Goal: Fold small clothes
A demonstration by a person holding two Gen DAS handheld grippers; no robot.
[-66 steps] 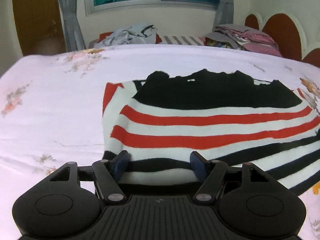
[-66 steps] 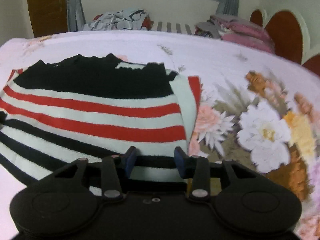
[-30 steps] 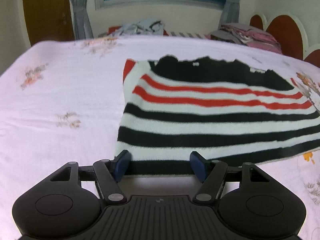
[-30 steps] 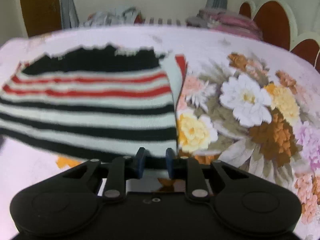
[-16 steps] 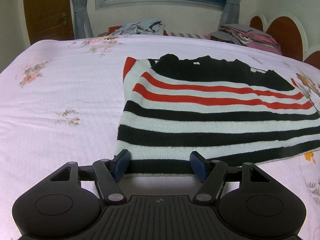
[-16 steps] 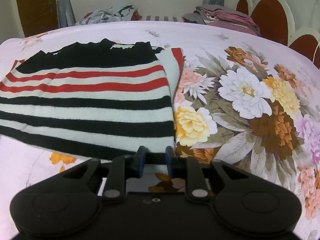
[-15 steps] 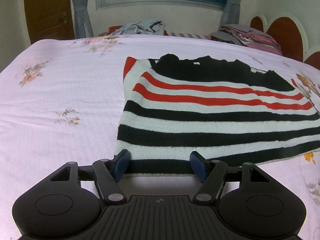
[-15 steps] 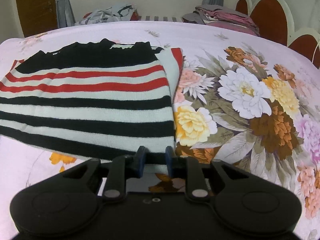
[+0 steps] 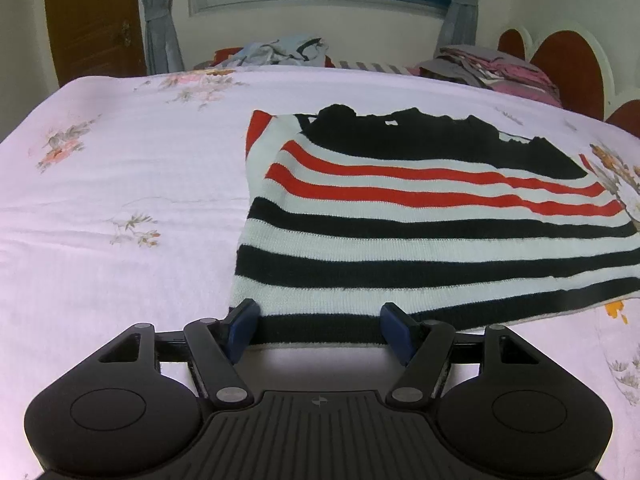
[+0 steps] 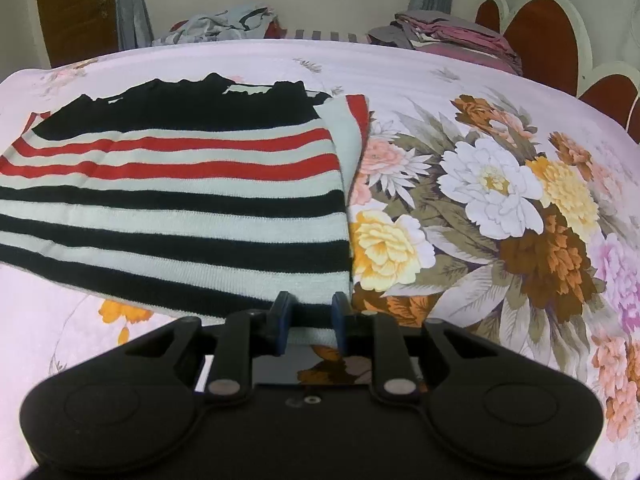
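Straddling sweater (image 9: 420, 240) hem, left gripper (image 9: 320, 330) wide, right gripper (image 10: 308, 320) narrow

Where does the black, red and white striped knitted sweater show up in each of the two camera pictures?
Left wrist view: the striped knitted sweater fills the centre and right, its near hem between the left gripper fingers.
Right wrist view: the sweater fills the left and centre, its near corner between the right gripper fingers.
Shared landmark: the folded pile of pink and grey clothes behind the bed.
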